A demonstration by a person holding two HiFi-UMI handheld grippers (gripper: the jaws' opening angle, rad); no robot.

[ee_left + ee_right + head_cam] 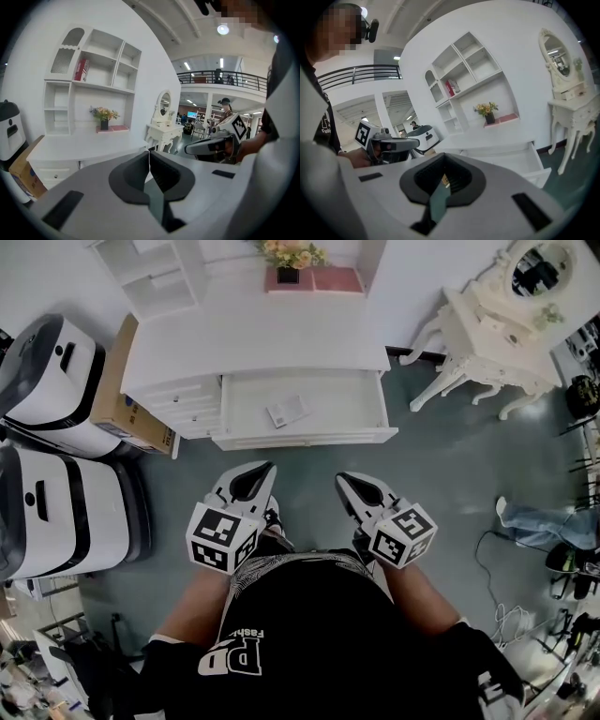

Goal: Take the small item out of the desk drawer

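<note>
A white desk (253, 334) stands ahead with its wide drawer (309, 439) pulled open. In the drawer lies a small white card-like item (288, 410). My left gripper (267, 468) is held close to my body, below the drawer front, with its jaws shut and nothing between them; its tips (149, 161) meet in a thin line. My right gripper (342, 477) is beside it at the same height, also shut and empty (444, 180). The open drawer (534, 159) shows to the right in the right gripper view. Both grippers are well short of the item.
Two white machines (47, 371) (56, 512) and a cardboard box (117, 390) stand left of the desk. A white dressing table (497, 334) with a mirror is at the right. A shelf unit (155, 273) and a flower pot (289, 259) sit on the desk's back.
</note>
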